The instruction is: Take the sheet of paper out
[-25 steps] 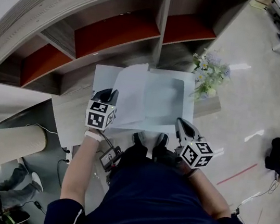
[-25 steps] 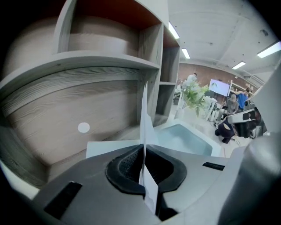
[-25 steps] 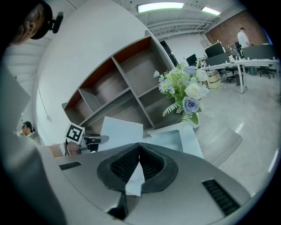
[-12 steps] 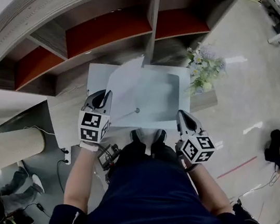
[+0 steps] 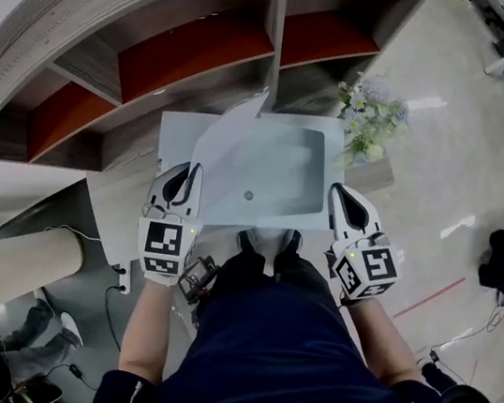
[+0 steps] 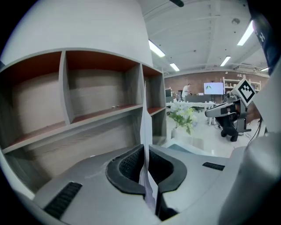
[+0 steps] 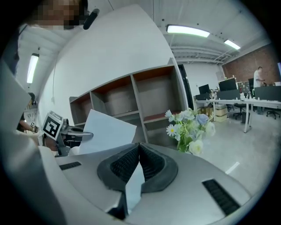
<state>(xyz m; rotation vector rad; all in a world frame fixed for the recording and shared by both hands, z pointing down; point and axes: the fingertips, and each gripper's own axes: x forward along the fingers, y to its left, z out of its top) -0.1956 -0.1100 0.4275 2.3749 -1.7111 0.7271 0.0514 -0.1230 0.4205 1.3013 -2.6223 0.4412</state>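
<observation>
White paper is what your left hand-held gripper is clenched on. Its jaws are pressed together on the near edge of the sheet of paper, which runs edge-on straight up from between the pads. Your right hand-held gripper is clamped just as tight on the near edge of the pale, see-through plastic folder.

Over the last second you have lifted both hands together and rolled them, so the marker cubes now face up at you. Folder and sheet have come up with them, hanging between your two grips. A second ago the sheet fanned across the folder's left side. Now it stands steeper, and its far corner pokes out past the folder's far left edge. The folder's small round snap has also come into view on its face.

For the task, this looks like the setup finished: one grip on each piece, both clear to move. I cannot tell whether the sheet's lower part is still inside the pocket, so count it as only partly out. It should come free once your hands draw apart.

Beyond them stand the flowers and the red-lined shelf.
</observation>
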